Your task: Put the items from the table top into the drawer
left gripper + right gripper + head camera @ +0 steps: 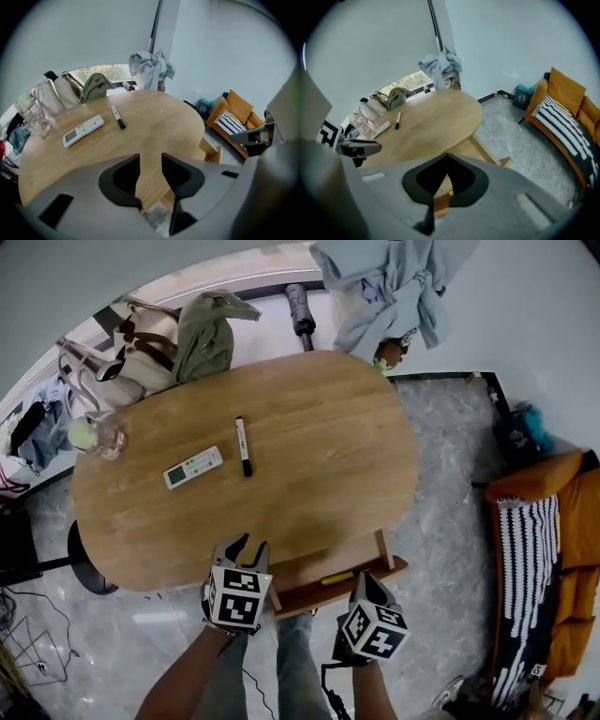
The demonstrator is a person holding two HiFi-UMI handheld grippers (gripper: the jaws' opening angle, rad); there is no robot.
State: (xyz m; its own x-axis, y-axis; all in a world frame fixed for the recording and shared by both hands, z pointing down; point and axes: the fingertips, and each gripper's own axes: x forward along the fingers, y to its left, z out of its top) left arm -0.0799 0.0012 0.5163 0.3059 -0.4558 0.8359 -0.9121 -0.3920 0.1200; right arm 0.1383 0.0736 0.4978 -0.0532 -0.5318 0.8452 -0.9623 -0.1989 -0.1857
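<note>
The left tongs (150, 164) are half open, the right tongs (447, 157) closed, both empty. The remote control (193, 467) lies just left of the marker (244, 446) on the worktop (319, 446): light, rigid, likely slick; pinch across its narrow middle.

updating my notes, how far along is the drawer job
Done: the drawer is open and a yellow item lies in it. In hand: nothing; the left gripper is open, the right gripper shut, both empty near the drawer. Left: the remote and the marker lie on the table top, with a glass at its edge.
</note>
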